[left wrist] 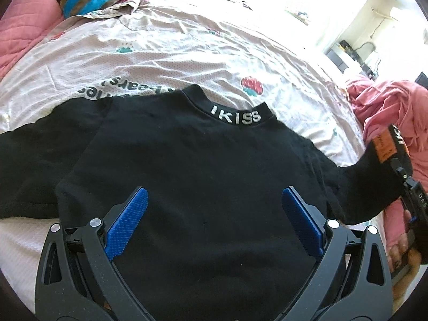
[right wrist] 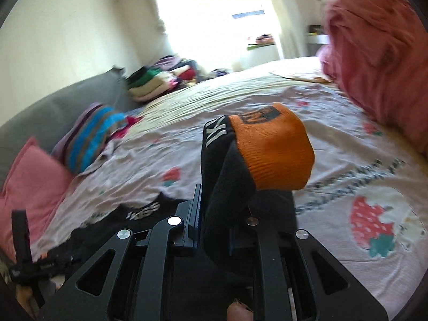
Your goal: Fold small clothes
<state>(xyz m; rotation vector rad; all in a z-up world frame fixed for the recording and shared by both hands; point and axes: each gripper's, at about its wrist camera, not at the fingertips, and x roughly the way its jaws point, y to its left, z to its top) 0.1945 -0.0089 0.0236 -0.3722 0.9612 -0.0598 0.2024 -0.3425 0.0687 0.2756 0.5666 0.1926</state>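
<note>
Your right gripper (right wrist: 214,206) is clamped on the orange-cuffed sleeve (right wrist: 270,147) of the black sweater (left wrist: 200,176), lifted clear of the bed (left wrist: 165,53), likely so you can carry it across the body as a first fold. Your left gripper (left wrist: 214,214) hangs wide open, holding nothing, over the near chest. The sweater lies flat, collar (left wrist: 235,115) at the far side.
</note>
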